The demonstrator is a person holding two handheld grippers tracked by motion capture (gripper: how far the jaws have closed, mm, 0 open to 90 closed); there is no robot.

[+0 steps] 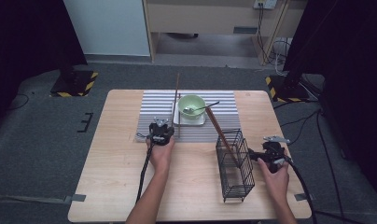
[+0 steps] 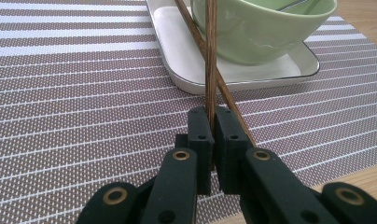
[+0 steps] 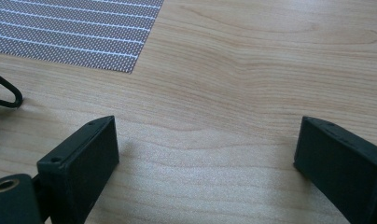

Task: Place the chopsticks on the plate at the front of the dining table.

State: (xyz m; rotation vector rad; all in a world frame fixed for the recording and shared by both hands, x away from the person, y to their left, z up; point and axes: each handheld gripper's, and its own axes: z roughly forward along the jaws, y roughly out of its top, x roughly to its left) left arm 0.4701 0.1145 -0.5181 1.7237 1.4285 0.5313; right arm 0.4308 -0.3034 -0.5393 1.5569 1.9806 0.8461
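I stand at a light wooden bench [image 1: 121,186] with a tool in each hand. My left tool [image 2: 212,122] is pressed together on a brown wooden chopstick [image 2: 210,56], pinching it near its lower end so that it rises upright from between the black pads. This tool sits over the near edge of a striped placemat [image 2: 74,93], just in front of a white rectangular tray [image 2: 186,70] that carries a pale green bowl [image 2: 256,32]; a spoon [image 1: 203,108] rests in the bowl. A second chopstick [image 2: 233,105] slants across behind the held one, crossing it just above my pads. My right tool [image 3: 205,149] is spread wide and holds nothing, with bare wood between its two black pads. From above, it lies just to the right of a black wire basket [image 1: 235,163], in which another brown stick [image 1: 221,135] leans.
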